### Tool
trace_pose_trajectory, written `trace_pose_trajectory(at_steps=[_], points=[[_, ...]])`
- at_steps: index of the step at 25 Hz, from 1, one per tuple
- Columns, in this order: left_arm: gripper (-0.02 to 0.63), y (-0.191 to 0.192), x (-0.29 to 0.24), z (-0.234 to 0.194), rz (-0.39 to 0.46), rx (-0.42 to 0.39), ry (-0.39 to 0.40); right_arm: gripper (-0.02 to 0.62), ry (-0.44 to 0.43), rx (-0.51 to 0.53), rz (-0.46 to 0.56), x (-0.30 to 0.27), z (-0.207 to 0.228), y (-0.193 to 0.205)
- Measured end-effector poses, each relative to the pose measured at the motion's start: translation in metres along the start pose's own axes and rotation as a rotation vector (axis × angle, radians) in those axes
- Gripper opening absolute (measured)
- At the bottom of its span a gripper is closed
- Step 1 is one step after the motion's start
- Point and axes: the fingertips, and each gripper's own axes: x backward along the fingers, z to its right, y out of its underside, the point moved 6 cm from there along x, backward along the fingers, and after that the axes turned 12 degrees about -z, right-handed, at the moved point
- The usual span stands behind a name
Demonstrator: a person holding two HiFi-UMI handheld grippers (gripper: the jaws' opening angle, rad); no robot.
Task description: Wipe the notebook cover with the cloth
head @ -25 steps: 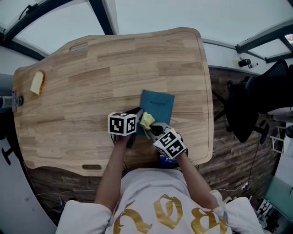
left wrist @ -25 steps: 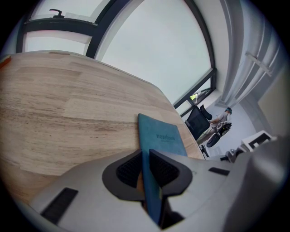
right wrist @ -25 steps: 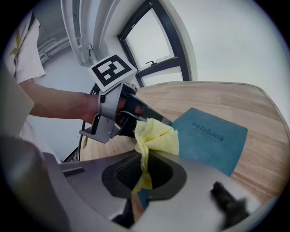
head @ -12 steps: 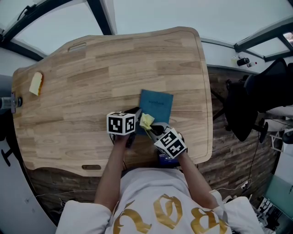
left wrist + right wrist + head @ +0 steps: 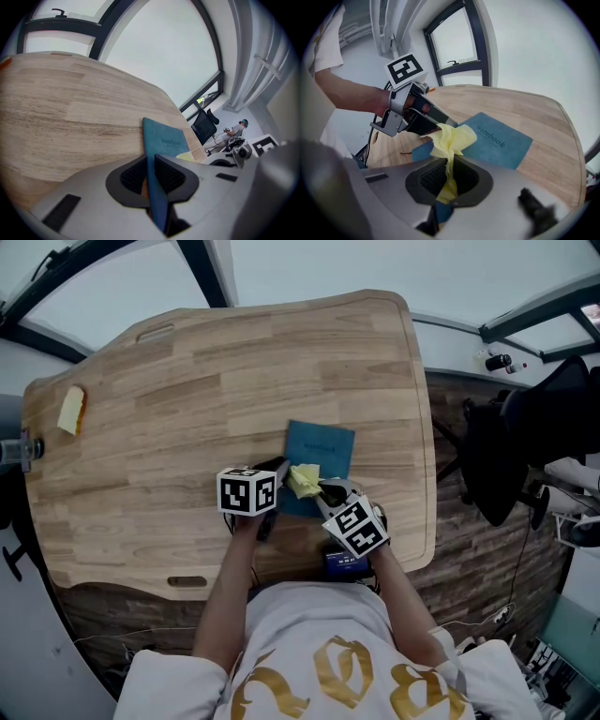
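Note:
A teal notebook (image 5: 322, 457) (image 5: 499, 142) (image 5: 166, 140) lies on the wooden table (image 5: 187, 409), near its front right. My left gripper (image 5: 278, 471) (image 5: 149, 176) is shut on the notebook's near left edge; the cover runs upright between its jaws. My right gripper (image 5: 321, 489) (image 5: 449, 174) is shut on a crumpled yellow cloth (image 5: 304, 480) (image 5: 452, 139). The cloth rests on the near part of the cover, right beside the left gripper's fingers.
A yellow sponge (image 5: 73, 410) sits at the table's far left edge. Two slots (image 5: 187, 583) pierce the tabletop, front and back. A black office chair (image 5: 525, 437) stands to the right on the wood floor. Windows lie beyond the far edge.
My right gripper has carried the cloth a little away from me and to the right over the cover. The left gripper holds still on the notebook's edge.

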Motion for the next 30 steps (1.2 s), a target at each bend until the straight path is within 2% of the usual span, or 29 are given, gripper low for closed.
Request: trace_pose_trajectory(at_steps=[11,19,30], points=[[0.06,0.0,0.001,0.0,-0.001,0.001,0.0,0.037,0.087,-0.142,0.044,0.011,0.047,0.002],[0.06,0.0,0.001,-0.001,-0.003,0.006,0.006,0.037,0.127,-0.257,0.12,0.016,0.086,-0.002],[0.058,0.0,0.001,-0.001,-0.004,0.006,0.009,0.037,0.205,-0.353,0.157,0.018,0.107,-0.007]])
